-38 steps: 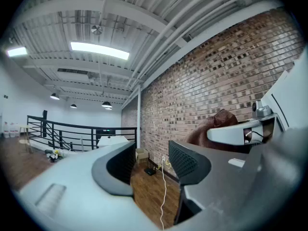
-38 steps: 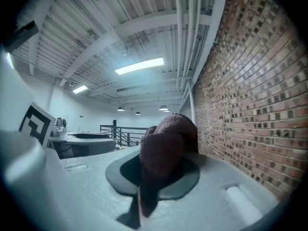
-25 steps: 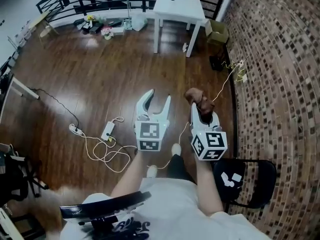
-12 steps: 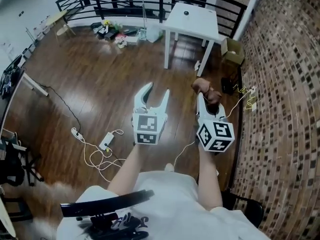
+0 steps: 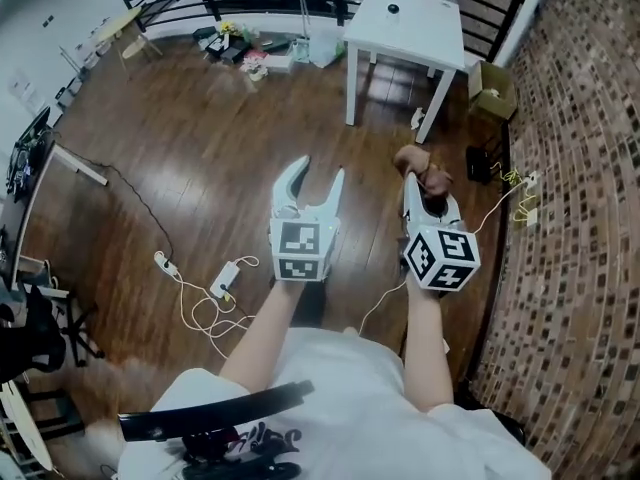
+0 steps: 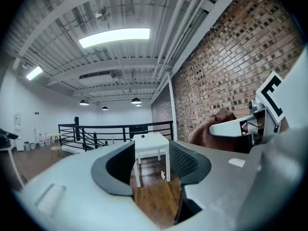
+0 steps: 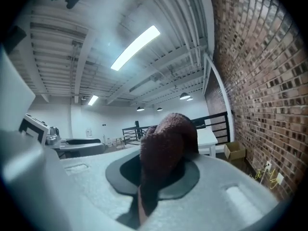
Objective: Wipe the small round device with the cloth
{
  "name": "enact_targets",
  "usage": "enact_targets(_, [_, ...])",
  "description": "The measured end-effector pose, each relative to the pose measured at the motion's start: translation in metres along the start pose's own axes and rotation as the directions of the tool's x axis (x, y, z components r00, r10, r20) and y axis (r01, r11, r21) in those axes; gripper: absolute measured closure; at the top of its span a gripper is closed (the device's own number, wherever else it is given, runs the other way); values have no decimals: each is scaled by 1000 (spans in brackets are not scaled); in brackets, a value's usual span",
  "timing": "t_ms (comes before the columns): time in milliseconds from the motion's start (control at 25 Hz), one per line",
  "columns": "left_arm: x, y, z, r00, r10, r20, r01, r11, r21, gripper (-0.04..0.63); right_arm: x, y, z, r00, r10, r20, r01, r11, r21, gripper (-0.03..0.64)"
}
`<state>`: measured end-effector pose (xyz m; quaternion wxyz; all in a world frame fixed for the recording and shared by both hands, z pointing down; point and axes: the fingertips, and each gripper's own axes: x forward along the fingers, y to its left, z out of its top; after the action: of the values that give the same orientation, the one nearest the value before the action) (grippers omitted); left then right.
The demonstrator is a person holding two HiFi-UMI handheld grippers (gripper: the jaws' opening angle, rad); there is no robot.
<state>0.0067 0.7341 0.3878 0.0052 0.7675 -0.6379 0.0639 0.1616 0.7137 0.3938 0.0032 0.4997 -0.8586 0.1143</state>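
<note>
Wood floor ahead: small round device (image 5: pixel 393 9) is sitting near far edge of worktop (image 5: pixel 425 33), likely light, slippery; steady at rim. Right gripper (image 5: pixel 418 180) is clenching limp cloth (image 7: pixel 163 143); left gripper (image 5: pixel 320 173) is hanging released.

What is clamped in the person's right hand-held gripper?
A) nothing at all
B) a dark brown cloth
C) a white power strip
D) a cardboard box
B: the right gripper view shows the right hand-held gripper with its jaws closed on a dark brown cloth that bunches up between them, and the head view shows the same cloth at its tip.
</note>
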Motion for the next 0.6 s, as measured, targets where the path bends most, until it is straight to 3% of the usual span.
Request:
enact_targets(200, [78,32,-12,996,-85,-9,84,996,-37,353,73,-23,3,992,-126,-1,126,992,8,591])
enact_targets(360, [139,74,5,993,-113,17,114,992,-52,351,131,-34,37,973,-219,78,219,976,10,591])
enact_targets(440, [165,92,15,992,-120,45,123,990,-71,354,158,-31,51,972,-203,122,205,979,-6,589])
enact_targets(600, [211,122,10,991,-123,55,129,985,-114,365,207,-7,50,989,-60,137,69,996,-63,589])
